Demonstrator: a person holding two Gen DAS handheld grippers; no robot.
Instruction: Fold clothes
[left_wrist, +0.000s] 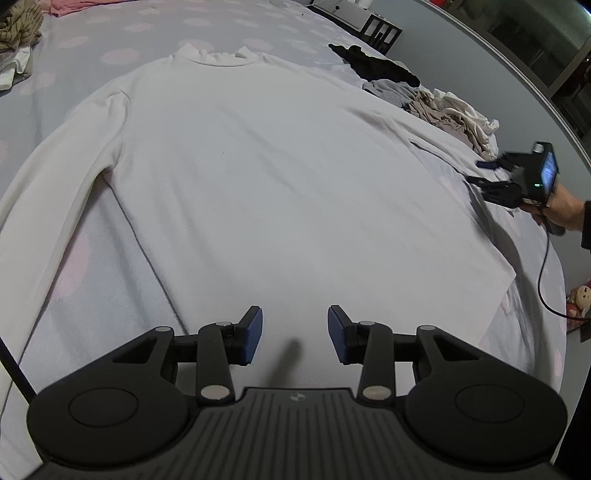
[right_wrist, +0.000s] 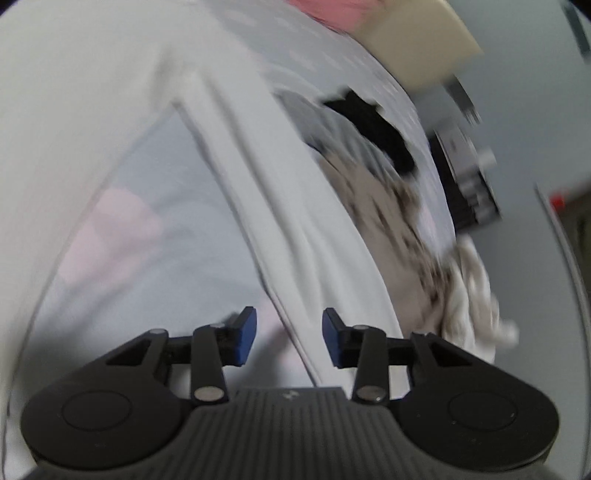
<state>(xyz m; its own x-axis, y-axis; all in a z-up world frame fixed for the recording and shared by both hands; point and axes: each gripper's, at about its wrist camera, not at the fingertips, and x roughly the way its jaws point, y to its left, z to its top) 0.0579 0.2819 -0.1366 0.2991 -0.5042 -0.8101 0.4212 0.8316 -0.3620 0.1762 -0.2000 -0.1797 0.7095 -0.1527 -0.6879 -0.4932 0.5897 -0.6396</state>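
Note:
A white long-sleeved top (left_wrist: 258, 177) lies flat on the bed, collar at the far end, its left sleeve running down the left side. My left gripper (left_wrist: 295, 334) is open and empty above the hem. My right gripper (left_wrist: 484, 171) shows at the right edge of the left wrist view, at the top's right sleeve. In the right wrist view, which is blurred, my right gripper (right_wrist: 289, 336) is open with the right sleeve (right_wrist: 295, 236) running between its fingers.
The bed sheet (left_wrist: 122, 280) is pale with pink dots. A pile of dark, grey and beige clothes (left_wrist: 424, 99) lies at the far right, also in the right wrist view (right_wrist: 391, 206). More clothes (left_wrist: 18, 40) lie at the far left. A cable (left_wrist: 543, 280) hangs off the bed's right edge.

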